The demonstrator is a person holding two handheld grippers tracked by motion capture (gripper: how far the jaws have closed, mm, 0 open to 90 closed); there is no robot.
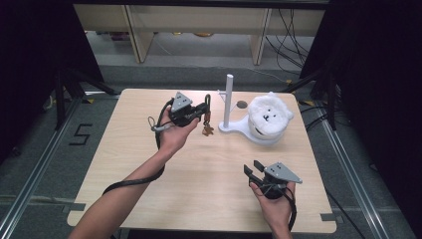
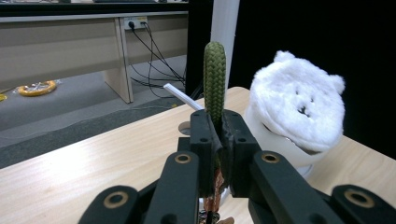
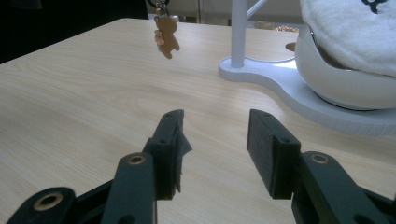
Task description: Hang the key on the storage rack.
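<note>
1. The keychain's olive cord loop [image 2: 215, 79] is pinched between the jaws of the left claw [image 1: 205, 110], which is clenched on it; the small brown bear charm [image 1: 207, 130] dangles below, clear of the surface [image 1: 149, 149].
2. It hangs just left of the white stand's post [image 1: 229, 99], whose thin side peg [image 2: 183, 96] juts out near the loop.
3. On the stand's base sits a fluffy white bear plush [image 1: 269, 115] in a white bowl.
4. The right claw [image 1: 252, 169] hovers low over the near right of the surface, released, with nothing between its jaws.
5. Judging from this, the pick-up is done; slipping the loop over the peg and letting go remain.
6. No brand or label is readable; a "5" [image 1: 81, 133] is marked on the floor at left.
</note>
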